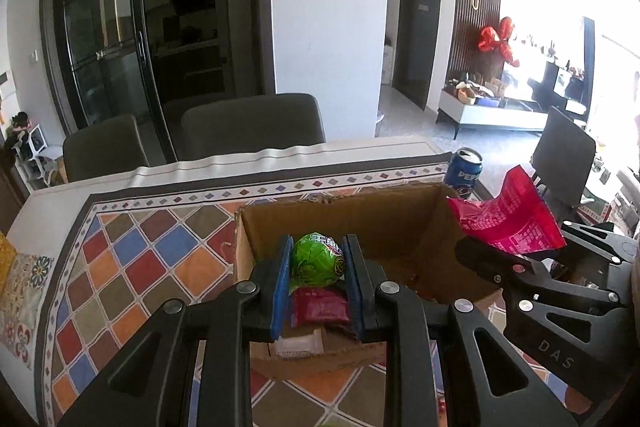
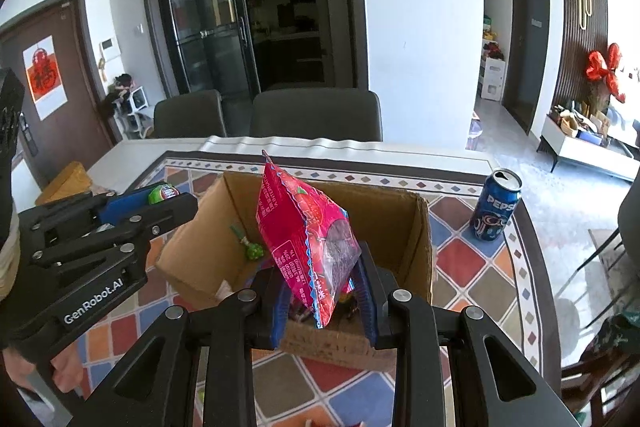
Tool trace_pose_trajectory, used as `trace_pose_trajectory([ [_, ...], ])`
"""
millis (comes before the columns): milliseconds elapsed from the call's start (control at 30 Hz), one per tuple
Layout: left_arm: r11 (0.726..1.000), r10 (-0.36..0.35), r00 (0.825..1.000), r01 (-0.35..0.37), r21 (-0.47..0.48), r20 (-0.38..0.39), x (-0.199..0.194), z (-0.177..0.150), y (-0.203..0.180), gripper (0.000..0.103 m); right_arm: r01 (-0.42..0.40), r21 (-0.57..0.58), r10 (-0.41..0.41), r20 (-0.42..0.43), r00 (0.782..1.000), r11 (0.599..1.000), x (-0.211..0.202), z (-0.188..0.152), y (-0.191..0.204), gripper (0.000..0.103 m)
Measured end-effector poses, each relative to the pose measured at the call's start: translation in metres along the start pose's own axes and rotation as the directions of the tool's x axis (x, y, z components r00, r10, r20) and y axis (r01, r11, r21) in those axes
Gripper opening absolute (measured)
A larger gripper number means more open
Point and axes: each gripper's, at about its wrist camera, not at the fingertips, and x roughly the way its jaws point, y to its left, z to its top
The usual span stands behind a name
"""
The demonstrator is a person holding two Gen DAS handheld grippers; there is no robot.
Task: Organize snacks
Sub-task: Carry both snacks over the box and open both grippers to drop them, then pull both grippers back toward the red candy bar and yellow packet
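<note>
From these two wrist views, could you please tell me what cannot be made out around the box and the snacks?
- Left wrist view: the cardboard box floor near the camera is hidden by the left gripper and its green snack ball.
- Right wrist view: the box bottom is hidden behind the pink snack bag in the right gripper.
- Both views: the pink bag's print is too small to read.
- Left wrist view: the Pepsi can base is hidden by the box wall.

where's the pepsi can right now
The Pepsi can stands upright on the patterned tablecloth, just right of the cardboard box in the right wrist view; the left wrist view shows it behind the box's far right corner.
</note>
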Motion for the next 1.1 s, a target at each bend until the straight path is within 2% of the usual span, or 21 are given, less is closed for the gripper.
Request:
trace_pose_trajectory([
  [133, 1.000, 0.010, 1.000, -0.010, -0.006, -0.021, 0.015, 0.003, 0.003, 0.026, 0.009, -0.006, -0.009, -0.020, 1.000, 1.000, 0.014, 0.005, 0.000, 0.030],
  [200, 0.999, 0.028, 0.999, -0.029, -0.024, -0.032, 0.019, 0.004, 0.006, 0.030, 0.009, -0.005, -0.009, -0.027, 1.000, 1.000, 0.019, 0.007, -0.001, 0.031],
  [267, 0.999, 0.040, 0.999, -0.040, -0.032, -0.020, 0.018, 0.004, 0.007, 0.051, 0.013, -0.005, -0.013, -0.048, 0.999, 1.000, 0.026, 0.008, -0.002, 0.042],
  [300, 0.999, 0.045, 0.999, -0.045, -0.031, -0.014, 0.016, 0.003, 0.008, 0.053, 0.015, -0.005, -0.015, -0.061, 0.998, 1.000, 0.029, 0.008, -0.002, 0.052],
  [433, 0.996, 0.083, 0.996, -0.083, -0.021, -0.011, 0.009, -0.003, 0.010, 0.058, 0.060, -0.013, -0.061, -0.039, 0.997, 0.998, 0.024, 0.003, -0.002, 0.066],
  [533, 0.995, 0.092, 0.996, -0.093, -0.040, -0.016, 0.000, -0.011, 0.013, 0.062, 0.074, -0.022, -0.075, -0.022, 0.997, 0.997, 0.017, 0.000, 0.000, 0.067],
  [700, 0.995, 0.086, 0.996, -0.087, -0.051, -0.023, -0.017, -0.024, 0.012, 0.066, 0.070, -0.017, -0.070, -0.009, 0.998, 0.997, 0.004, -0.005, 0.003, 0.068],
  [900, 0.995, 0.085, 0.996, -0.086, -0.048, -0.028, -0.037, -0.041, 0.006, 0.069, 0.064, -0.022, -0.064, 0.006, 0.998, 0.998, -0.014, -0.019, 0.009, 0.074],
  [1100, 0.995, 0.091, 0.995, -0.092, -0.037, -0.041, -0.050, -0.061, 0.003, 0.073, 0.054, -0.028, -0.054, -0.015, 0.998, 0.998, -0.025, -0.039, 0.015, 0.076],
])
